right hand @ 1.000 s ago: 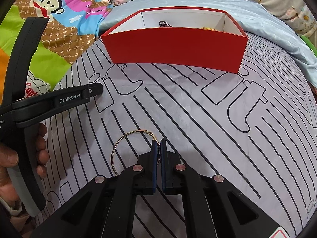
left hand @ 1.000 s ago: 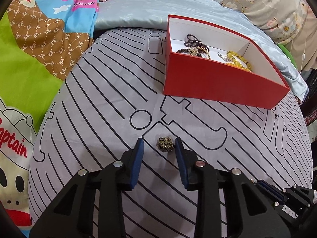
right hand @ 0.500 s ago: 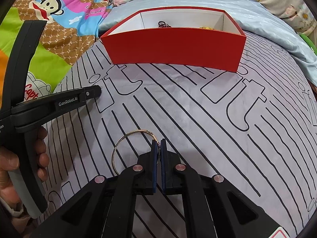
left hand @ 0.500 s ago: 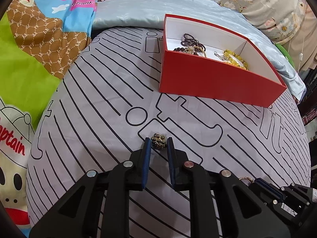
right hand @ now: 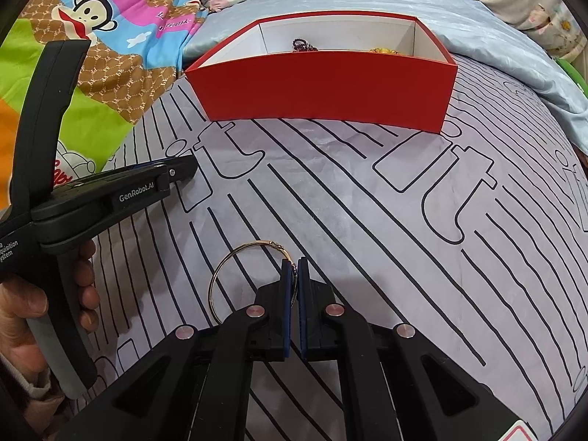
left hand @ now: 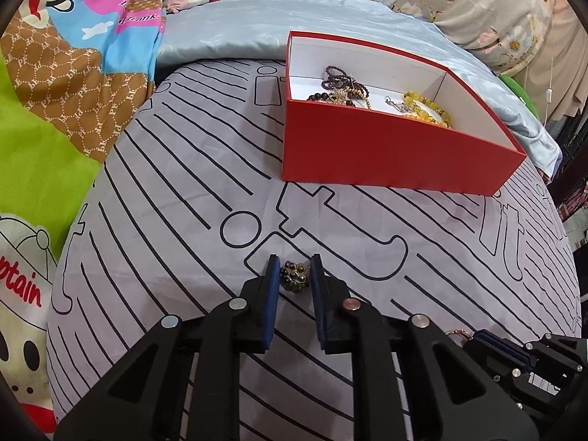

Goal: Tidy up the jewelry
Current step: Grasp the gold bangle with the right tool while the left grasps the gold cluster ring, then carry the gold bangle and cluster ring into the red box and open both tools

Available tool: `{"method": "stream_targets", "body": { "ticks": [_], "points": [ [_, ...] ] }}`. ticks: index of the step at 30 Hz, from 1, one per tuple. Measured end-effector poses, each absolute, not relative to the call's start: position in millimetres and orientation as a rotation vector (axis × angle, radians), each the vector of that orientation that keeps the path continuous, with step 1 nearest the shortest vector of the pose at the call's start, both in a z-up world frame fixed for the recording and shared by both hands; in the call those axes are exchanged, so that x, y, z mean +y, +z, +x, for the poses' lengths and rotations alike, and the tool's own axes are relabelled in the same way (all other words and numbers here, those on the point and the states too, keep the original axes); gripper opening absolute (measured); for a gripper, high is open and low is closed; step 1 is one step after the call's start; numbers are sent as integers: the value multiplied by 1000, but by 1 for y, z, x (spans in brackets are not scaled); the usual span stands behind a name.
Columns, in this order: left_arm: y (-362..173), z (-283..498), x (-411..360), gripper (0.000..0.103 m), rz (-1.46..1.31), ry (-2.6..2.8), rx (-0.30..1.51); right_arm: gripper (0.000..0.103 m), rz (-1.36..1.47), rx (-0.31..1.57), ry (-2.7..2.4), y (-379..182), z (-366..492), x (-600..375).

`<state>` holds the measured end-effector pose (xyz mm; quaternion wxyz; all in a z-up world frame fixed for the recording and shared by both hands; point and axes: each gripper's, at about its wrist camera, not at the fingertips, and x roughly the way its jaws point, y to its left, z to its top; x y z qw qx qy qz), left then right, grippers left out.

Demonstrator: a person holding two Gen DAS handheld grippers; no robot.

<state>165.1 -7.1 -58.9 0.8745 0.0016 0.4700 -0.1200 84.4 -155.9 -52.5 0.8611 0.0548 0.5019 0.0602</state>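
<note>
The left gripper (left hand: 294, 275) grips a small beaded cluster (left hand: 294, 276) on the bed sheet (left hand: 165, 220); its underside is hidden. The right gripper (right hand: 294, 275) is clamped on a gold bangle (right hand: 220, 275), whose near arc is covered. The red box (left hand: 386, 154) hides most of its beads (left hand: 343, 84).

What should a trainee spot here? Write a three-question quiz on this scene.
1. The right gripper is shut on which item? A) thin gold wire bangle B) yellow bead bracelet C) dark bead necklace
2. True or false: the open red cardboard box already holds beaded jewellery.
3. Where does the small dark beaded cluster lie?

Key: 1 A. 2 True. 3 On the striped grey cloth, between the left gripper's jaws.
</note>
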Motion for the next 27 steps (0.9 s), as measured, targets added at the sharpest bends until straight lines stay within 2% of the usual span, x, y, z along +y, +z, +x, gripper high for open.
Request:
{"method": "stream_targets", "body": {
  "ticks": [8, 27],
  "points": [
    [-51, 155, -12, 16, 0, -257, 985, 3, 123, 1028, 126, -41, 84, -159],
    [30, 143, -32, 16, -22, -316, 893, 3, 157, 858, 81, 26, 91, -190]
  ]
}}
